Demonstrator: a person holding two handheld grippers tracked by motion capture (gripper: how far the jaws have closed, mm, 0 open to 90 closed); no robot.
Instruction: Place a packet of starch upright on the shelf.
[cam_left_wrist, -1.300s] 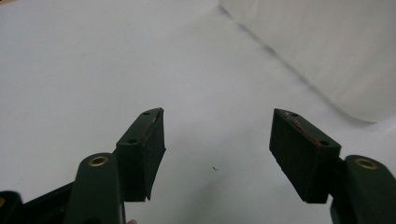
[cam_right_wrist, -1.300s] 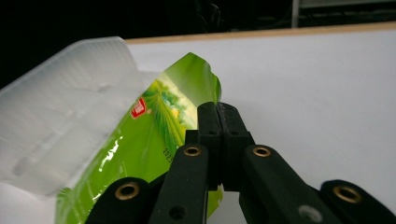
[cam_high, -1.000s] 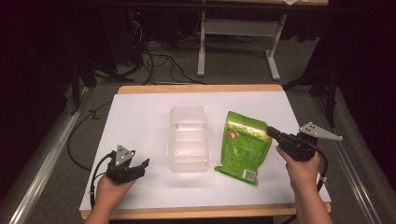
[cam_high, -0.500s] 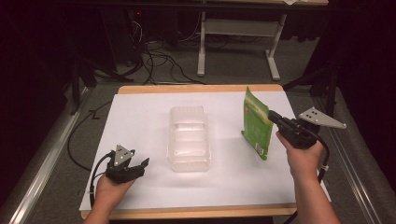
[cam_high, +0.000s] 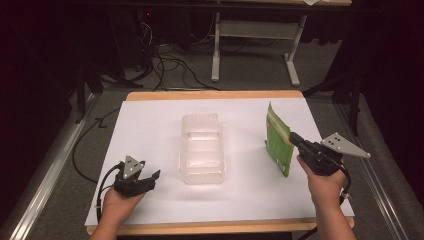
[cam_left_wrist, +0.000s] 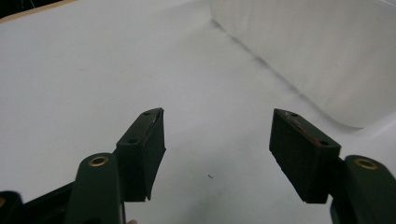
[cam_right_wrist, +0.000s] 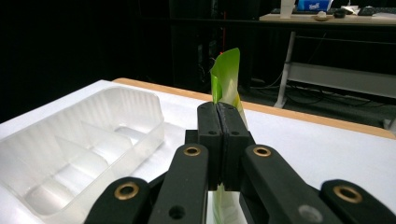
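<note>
Right gripper (cam_high: 294, 138) pinches green pouch (cam_high: 278, 142) by edge, pouch upright at 3 o'clock of clear tray (cam_high: 202, 148), likely lifted for moving. Left gripper (cam_high: 150, 176), jaws spread, empty, rests at tray's 8 o'clock, likely waiting to steady it.

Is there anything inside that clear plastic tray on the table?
The clear plastic tray looks empty: its ribbed compartments show bare through the right gripper view. The tray's near corners are cut off there, so those stay unchecked.
</note>
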